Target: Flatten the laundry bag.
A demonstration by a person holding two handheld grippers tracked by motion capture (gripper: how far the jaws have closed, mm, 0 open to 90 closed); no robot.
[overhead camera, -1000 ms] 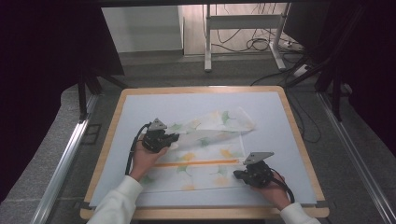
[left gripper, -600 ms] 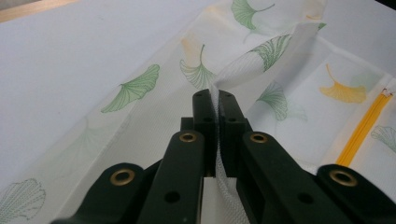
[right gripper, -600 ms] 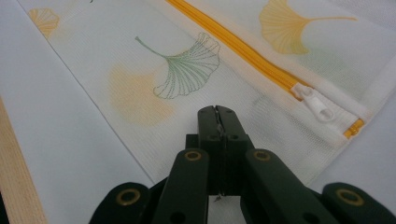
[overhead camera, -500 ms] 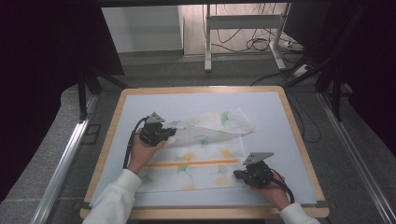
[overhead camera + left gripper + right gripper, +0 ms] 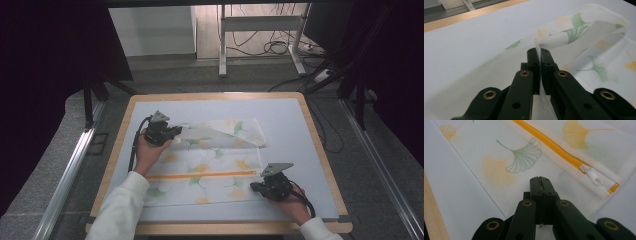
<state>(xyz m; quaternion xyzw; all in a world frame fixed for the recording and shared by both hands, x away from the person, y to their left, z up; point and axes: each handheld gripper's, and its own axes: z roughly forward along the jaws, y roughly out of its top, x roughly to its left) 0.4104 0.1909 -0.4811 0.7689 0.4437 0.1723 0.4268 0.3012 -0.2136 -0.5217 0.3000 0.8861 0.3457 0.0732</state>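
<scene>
One thin white mesh bag with green and yellow leaf prints lies flat on the pale mat of the wood-edged table. There are two tongs. The left gripper has its jaws pinched tight on the bag's far edge, folding it over toward the right gripper. That one's jaws look pressed together over the bag's near corner, just beside the orange zipper and its one white pull. Cables lie on the floor beyond the table.

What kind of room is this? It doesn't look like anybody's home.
Probably a lab or recording workspace, not a home: a wood-rimmed work table under dark curtains, loose cables on the floor behind, and a person working a mesh laundry bag with two handheld grippers.
</scene>
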